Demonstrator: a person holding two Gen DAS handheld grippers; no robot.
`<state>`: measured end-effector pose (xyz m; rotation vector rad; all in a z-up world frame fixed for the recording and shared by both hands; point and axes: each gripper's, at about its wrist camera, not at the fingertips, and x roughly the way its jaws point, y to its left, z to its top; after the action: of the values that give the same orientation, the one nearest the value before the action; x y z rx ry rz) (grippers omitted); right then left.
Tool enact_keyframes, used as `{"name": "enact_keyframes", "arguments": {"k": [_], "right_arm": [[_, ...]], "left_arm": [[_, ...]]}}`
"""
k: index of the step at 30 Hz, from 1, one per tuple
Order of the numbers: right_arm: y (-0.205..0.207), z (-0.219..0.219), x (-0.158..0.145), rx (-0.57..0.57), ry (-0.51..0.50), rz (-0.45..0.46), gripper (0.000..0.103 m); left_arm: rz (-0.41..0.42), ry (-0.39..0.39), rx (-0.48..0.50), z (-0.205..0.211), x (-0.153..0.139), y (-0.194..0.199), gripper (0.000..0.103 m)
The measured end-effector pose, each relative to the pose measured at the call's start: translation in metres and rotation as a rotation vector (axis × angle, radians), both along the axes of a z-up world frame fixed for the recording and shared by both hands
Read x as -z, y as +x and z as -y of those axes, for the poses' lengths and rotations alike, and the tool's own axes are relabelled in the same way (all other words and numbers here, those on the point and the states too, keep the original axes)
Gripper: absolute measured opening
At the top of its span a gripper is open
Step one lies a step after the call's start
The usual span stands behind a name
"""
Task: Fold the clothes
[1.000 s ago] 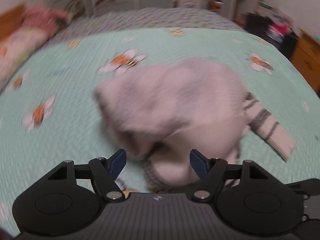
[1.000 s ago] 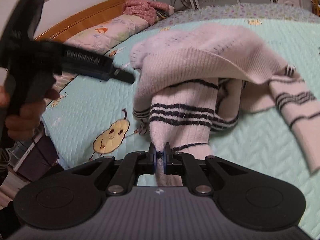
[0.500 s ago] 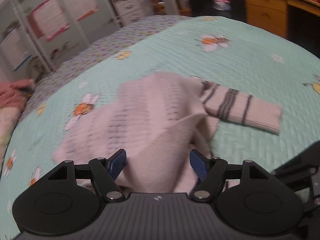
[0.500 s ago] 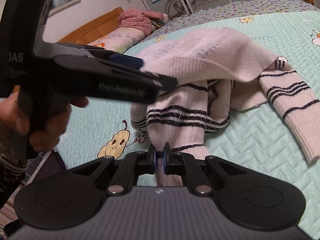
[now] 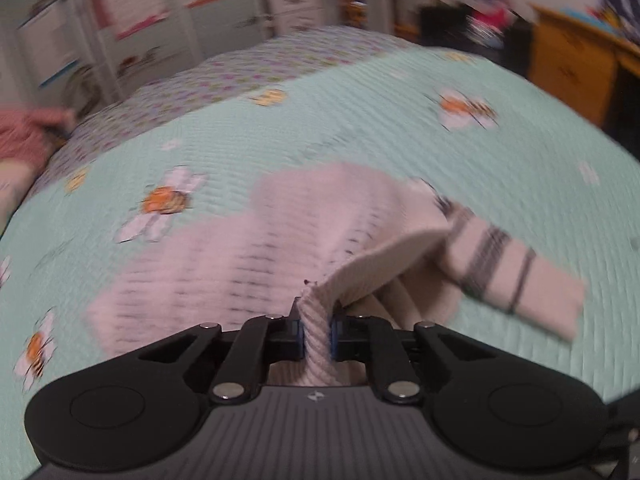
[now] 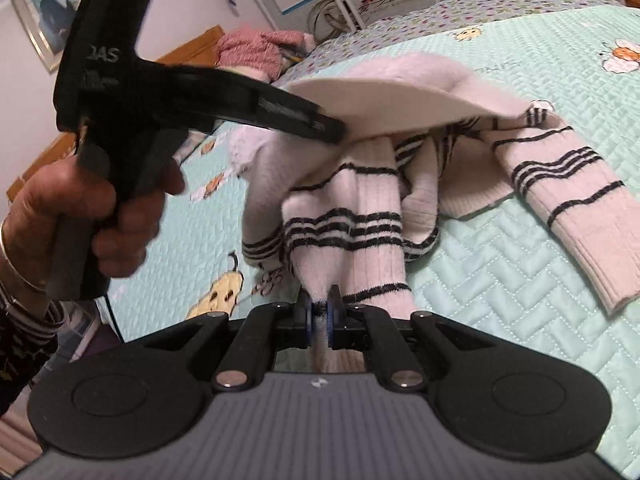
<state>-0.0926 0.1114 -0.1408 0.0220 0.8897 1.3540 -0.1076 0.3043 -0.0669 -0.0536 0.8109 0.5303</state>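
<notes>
Mint-green quilted bedspread (image 6: 520, 248), printed with bees and flowers, covers the bed where a cream sweater (image 6: 360, 208) with dark stripes sits in a loose heap, partly lifted off the cover. Cupboards line the far wall, and a pink bundle (image 6: 256, 48) rests near the headboard at 11 o'clock in the right wrist view.

Both tools have cloth. Fingers of the right gripper (image 6: 318, 314) are clamped on a striped, ribbed edge at the near side of the heap, with fabric rising from them toward 12 o'clock. Fingers of the left gripper (image 5: 316, 328) are closed on a ribbed hem, which climbs away toward 1 o'clock as a raised flap. In the right wrist view the left tool, held in the person's left hand (image 6: 100, 216), reaches in from 9 o'clock and carries that plain layer above the striped folds.

One sleeve (image 6: 568, 208) lies flat on the bedspread, trailing from the heap toward 4 o'clock, its long axis slanting away from both grips; the right gripper looks the nearer to it.

Judged from this, the garment is mid-handling: bunched, not yet a flat fold. Whether the lifted layer is being spread out or laid over cannot be told.
</notes>
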Motion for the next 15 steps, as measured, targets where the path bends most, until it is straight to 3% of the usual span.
{"name": "enact_keyframes", "arguments": {"k": [8, 11, 15], "right_arm": [[0.006, 0.03, -0.027, 0.044, 0.07, 0.064, 0.008], [0.009, 0.045, -0.031, 0.063, 0.07, 0.071, 0.008], [0.008, 0.064, -0.035, 0.078, 0.089, 0.028, 0.007]], "left_arm": [[0.126, -0.014, -0.346, -0.031, -0.037, -0.071, 0.01], [0.086, -0.011, -0.383, -0.029, -0.028, -0.09, 0.01], [0.065, -0.013, -0.347, -0.006, -0.026, -0.1, 0.009]]}}
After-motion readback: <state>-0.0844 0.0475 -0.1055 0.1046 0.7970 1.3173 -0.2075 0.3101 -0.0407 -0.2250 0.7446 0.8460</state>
